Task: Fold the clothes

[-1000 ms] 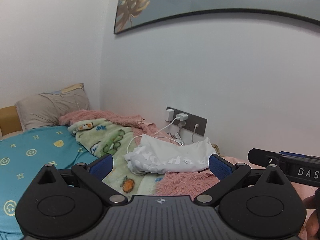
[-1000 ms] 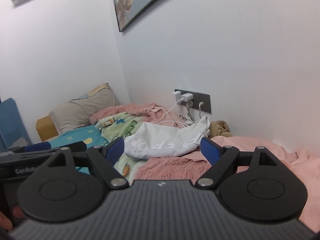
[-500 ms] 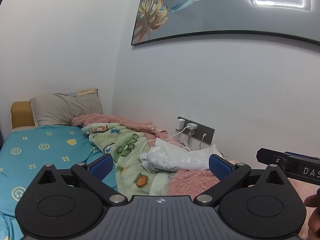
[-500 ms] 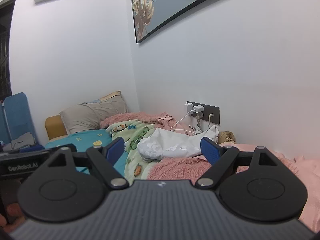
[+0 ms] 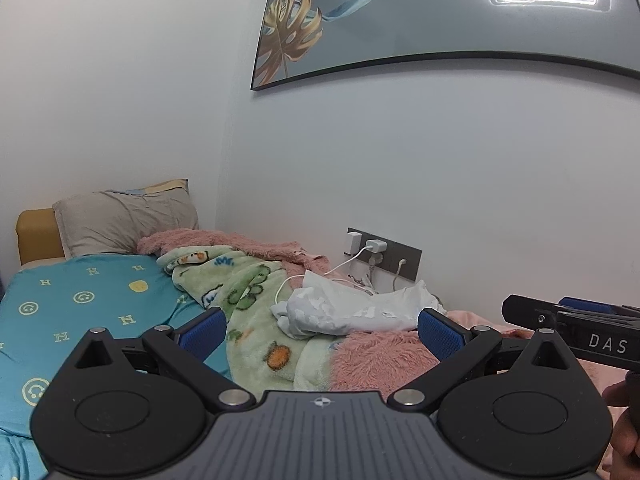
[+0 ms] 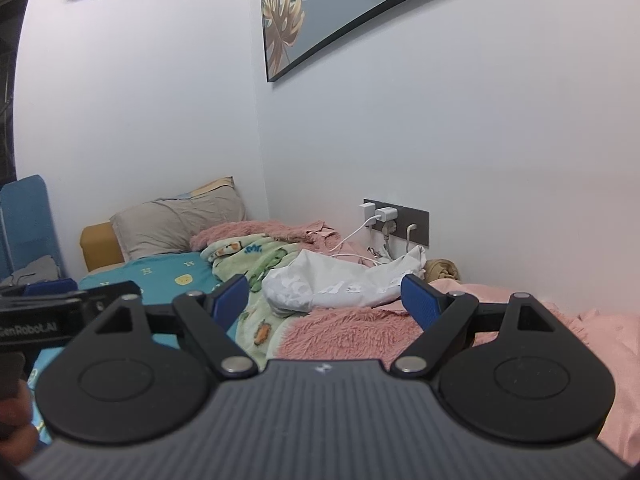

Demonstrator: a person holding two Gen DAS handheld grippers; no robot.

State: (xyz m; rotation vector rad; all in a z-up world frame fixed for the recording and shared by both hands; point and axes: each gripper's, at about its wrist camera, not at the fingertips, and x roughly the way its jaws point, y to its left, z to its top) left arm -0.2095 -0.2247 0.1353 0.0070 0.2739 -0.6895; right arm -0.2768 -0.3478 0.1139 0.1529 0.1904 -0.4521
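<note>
Here both claws, left (image 5: 320,330) and right (image 6: 322,298), are gaping wide, holding nothing; they should be reaching the crumpled shirt (image 5: 352,310) by the bed's wall edge, pinching separate corners.

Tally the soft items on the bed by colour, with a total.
White: 1, crumpled white garment
Pink: 1, fuzzy pink blanket
Green: 1, cartoon-print green blanket
Grey: 1, grey pillow
Teal: 1, teal smiley bedsheet
Total: 5
</note>
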